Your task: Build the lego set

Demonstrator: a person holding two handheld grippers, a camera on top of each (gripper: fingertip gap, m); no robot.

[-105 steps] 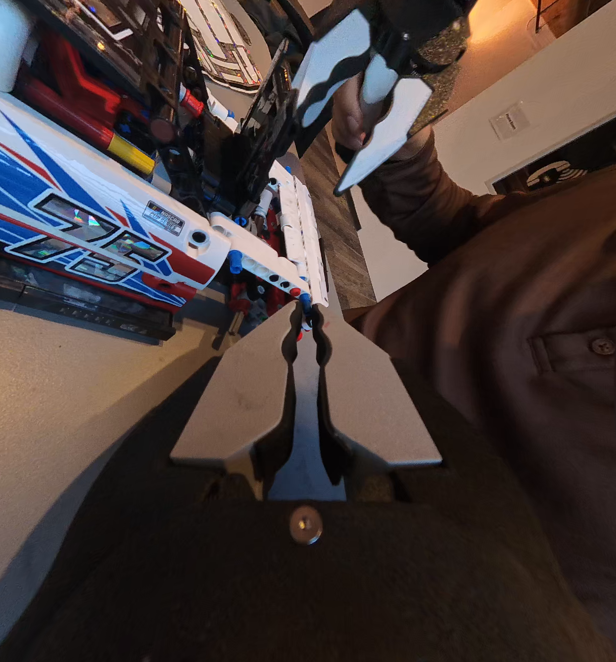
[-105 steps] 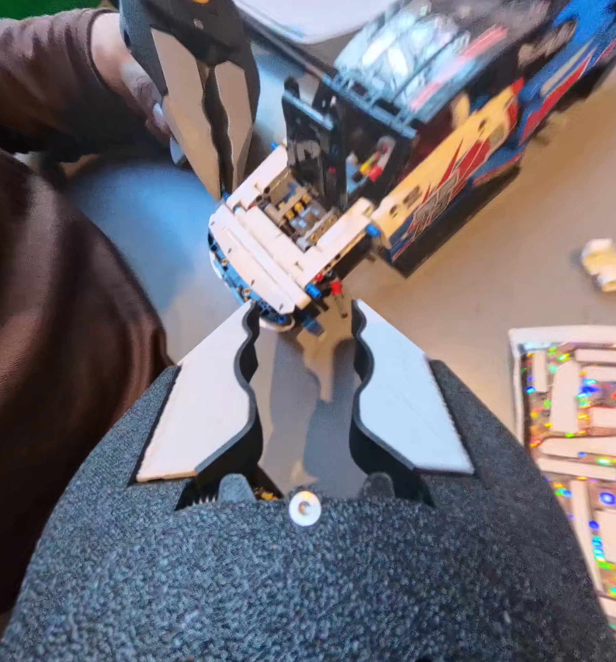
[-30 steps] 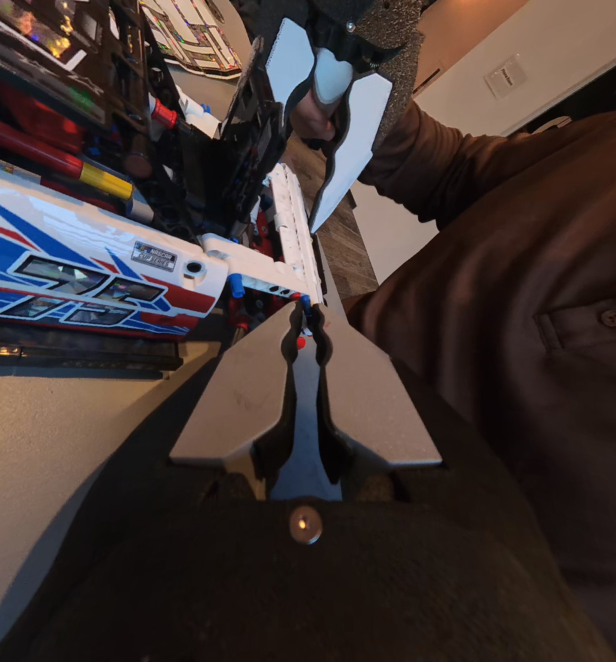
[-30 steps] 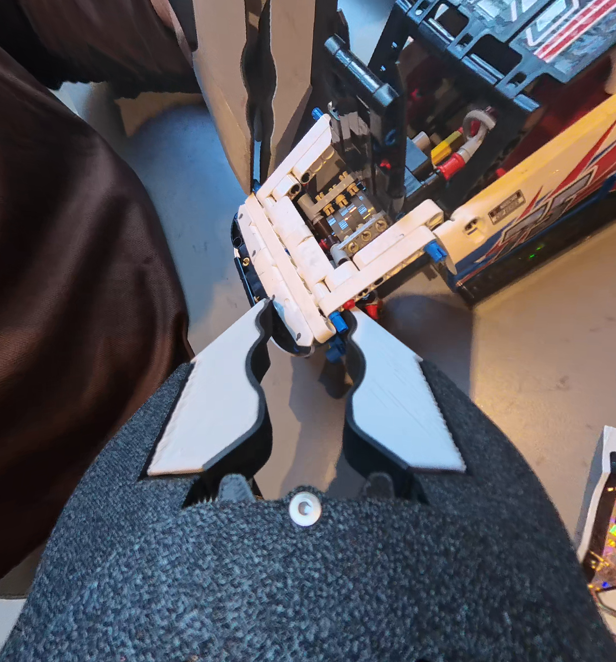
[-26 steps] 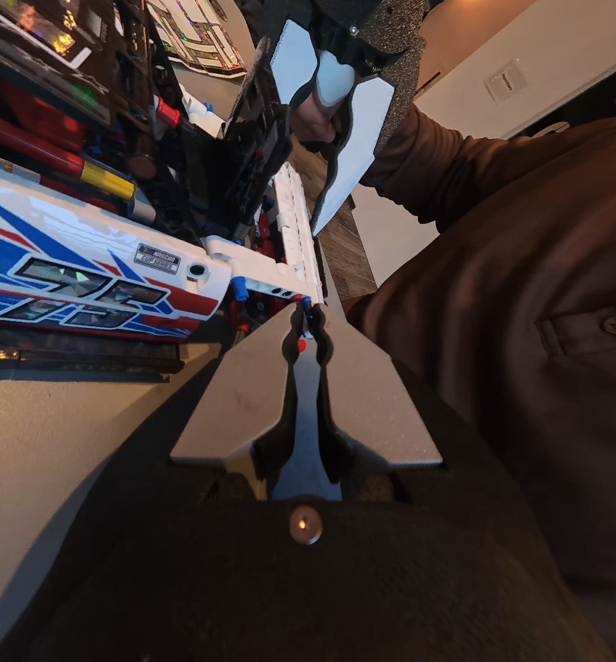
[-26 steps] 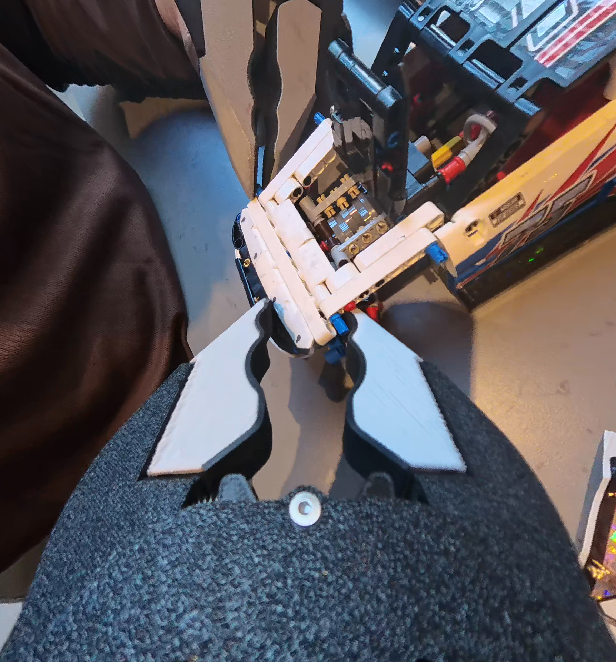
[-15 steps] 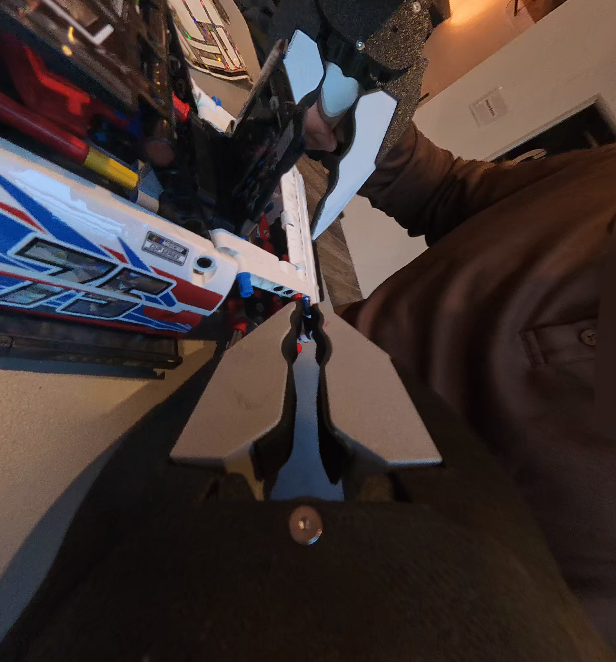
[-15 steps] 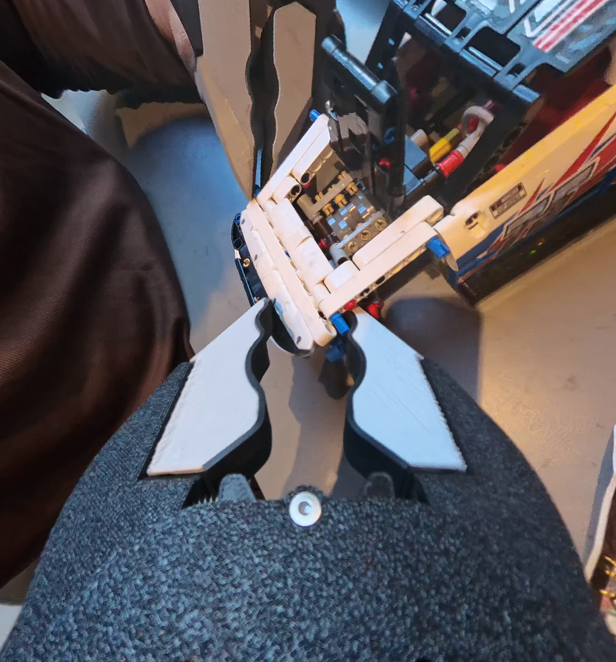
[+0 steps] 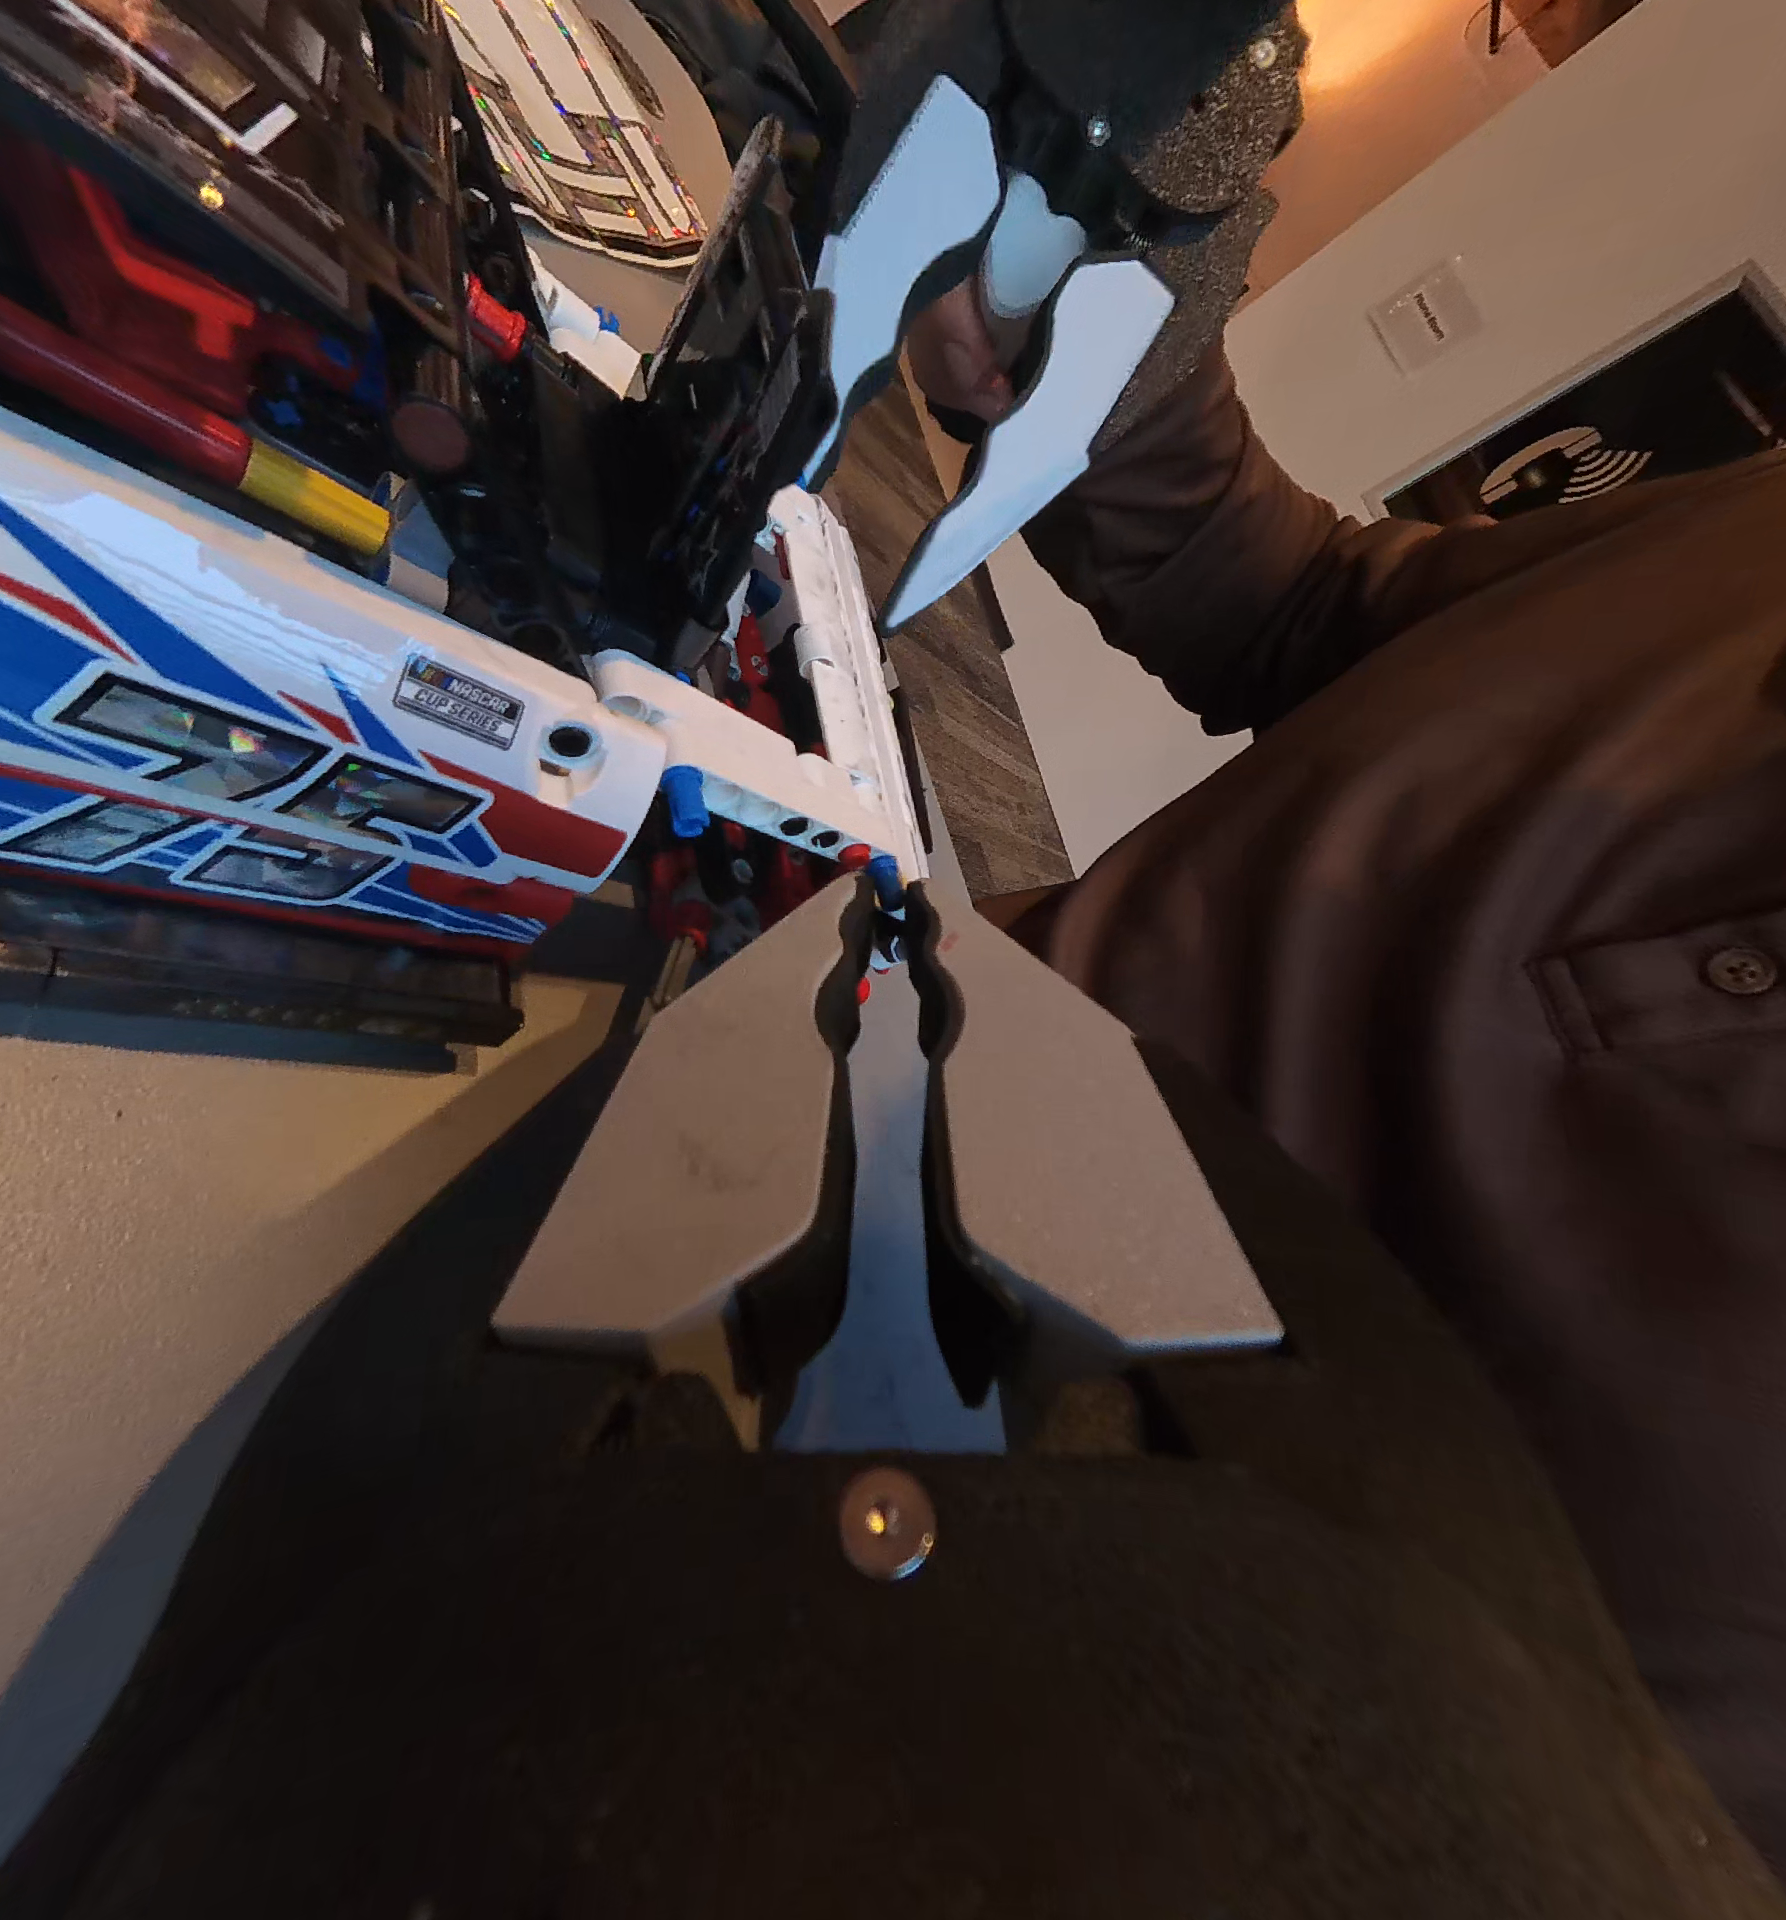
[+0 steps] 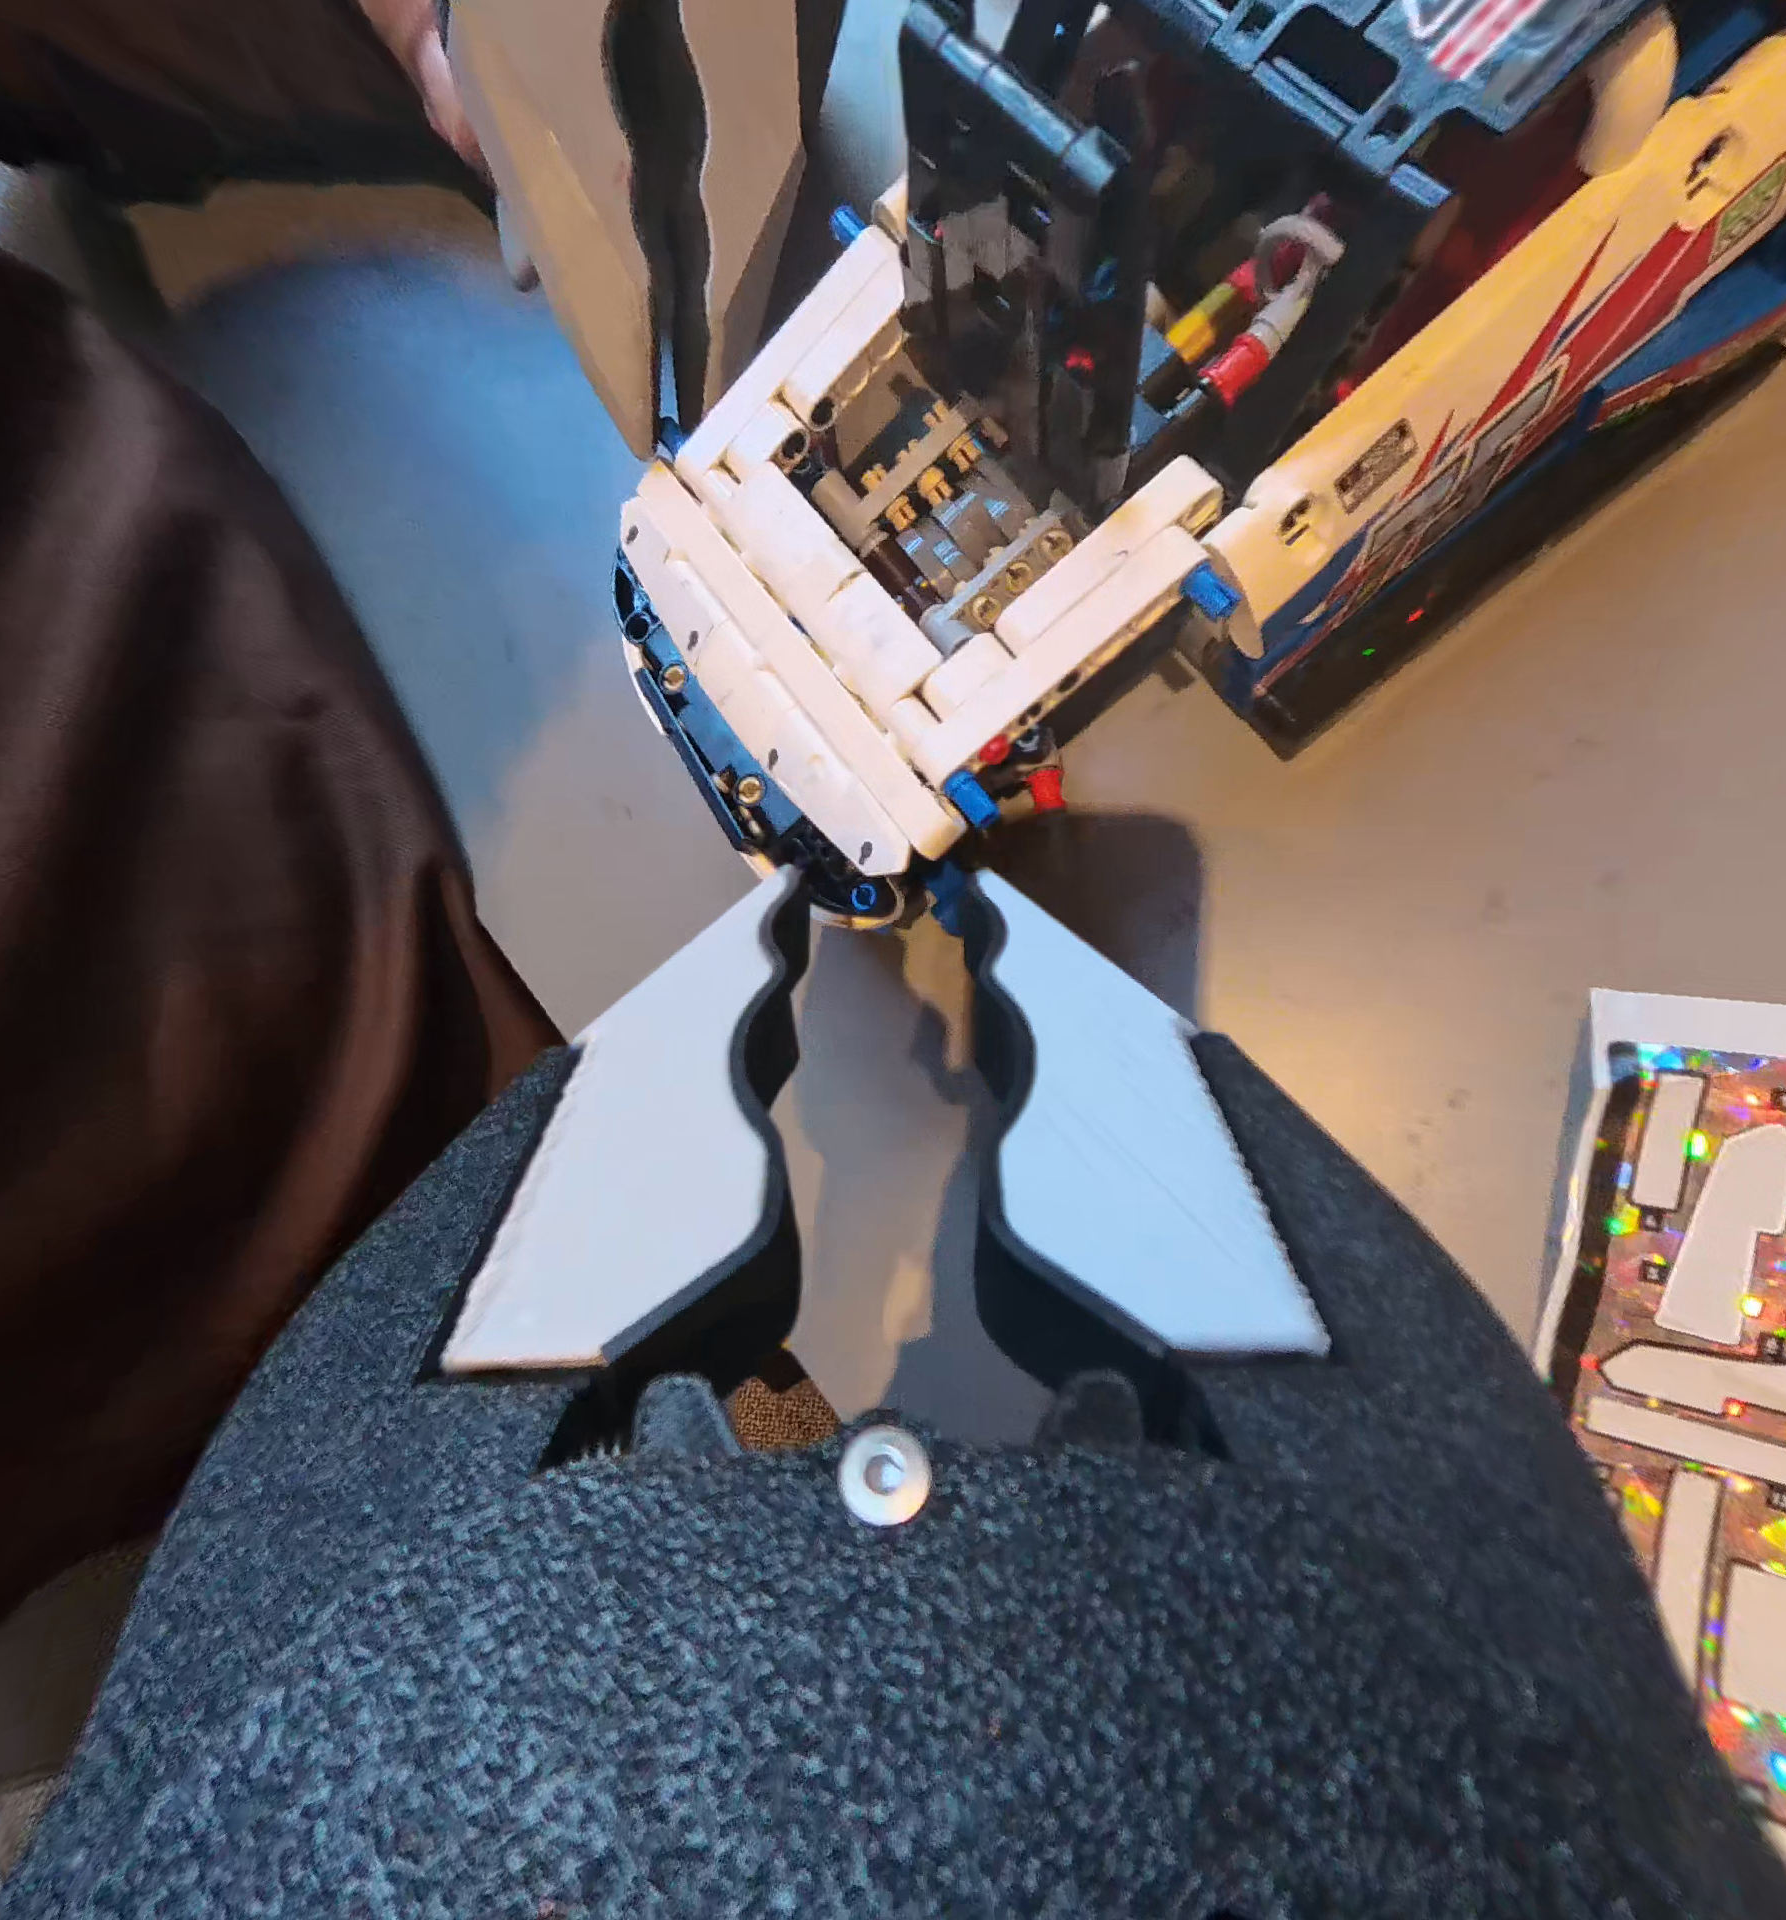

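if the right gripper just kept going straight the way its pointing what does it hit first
Most likely the lower front corner of the lego car. The right gripper is open, with its tips right below the dark rounded nose piece and a blue pin. Depth is unclear, so it may pass just under them.

Your lego car (image 10: 1024, 582) lies on the table (image 10: 1388, 883) with its open end toward you, and your left gripper (image 9: 884, 904) sits at the near corner of that end, its tips nearly together around a small pin there, while in the right wrist view that same gripper (image 10: 676, 416) reaches in from above at the car's left corner. Your right gripper (image 10: 884, 904), tips apart, is just before the car's nearest corner, and the sticker sheet (image 10: 1720, 1351) lies on the table to its right, well apart from the car
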